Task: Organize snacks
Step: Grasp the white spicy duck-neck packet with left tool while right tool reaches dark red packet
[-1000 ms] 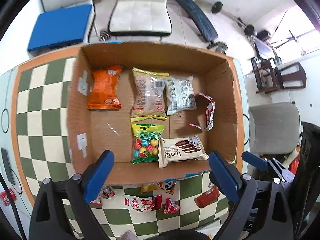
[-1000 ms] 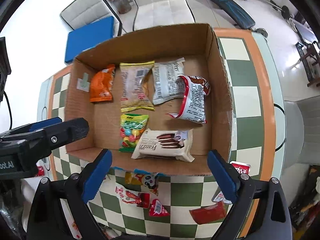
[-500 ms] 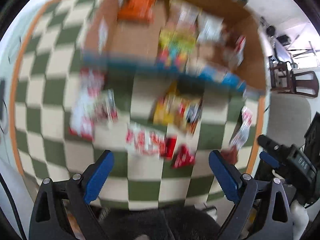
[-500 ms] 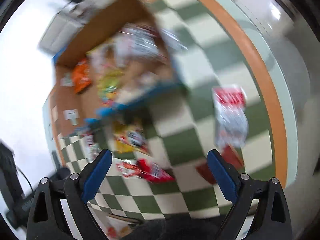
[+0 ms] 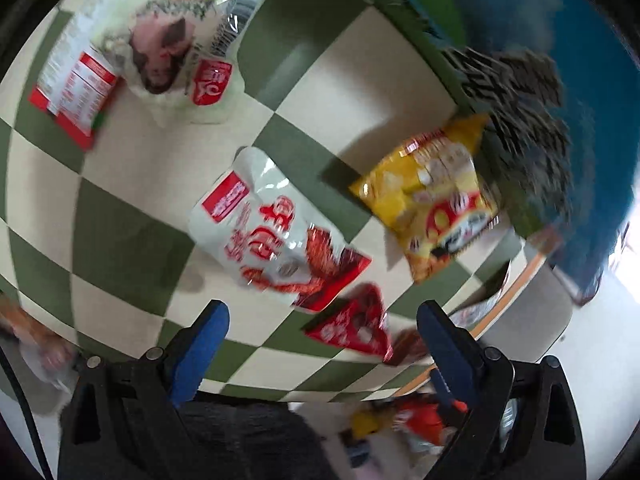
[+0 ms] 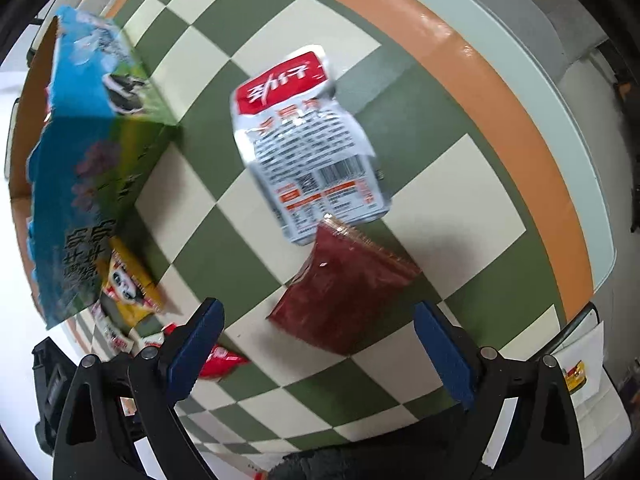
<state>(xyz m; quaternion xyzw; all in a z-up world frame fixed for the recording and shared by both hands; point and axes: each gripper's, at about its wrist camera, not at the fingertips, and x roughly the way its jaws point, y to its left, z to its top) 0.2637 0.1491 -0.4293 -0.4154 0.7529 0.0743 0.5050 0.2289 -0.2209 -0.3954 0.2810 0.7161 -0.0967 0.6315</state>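
Observation:
My left gripper (image 5: 322, 320) is open and empty, low over the checkered table (image 5: 132, 224). Between and just beyond its fingers lie a small red triangular packet (image 5: 352, 326) and a white-and-red snack bag (image 5: 276, 232). A yellow snack bag (image 5: 432, 196) leans at the printed wall of the cardboard box (image 5: 516, 92). My right gripper (image 6: 318, 320) is open and empty just above a dark red packet (image 6: 344, 284). A white-and-red bag (image 6: 308, 144) lies beyond it, back side up.
A pale green bag (image 5: 176, 36) and a red-and-white packet (image 5: 76, 88) lie at the far left of the left view. In the right view the box (image 6: 88, 160) stands at left, with a yellow panda packet (image 6: 130, 284) at its foot. The table's orange edge (image 6: 516, 128) runs along the right.
Both grippers swung away from above the box and dropped low over the loose snacks on the table in front of it. Both stayed open.

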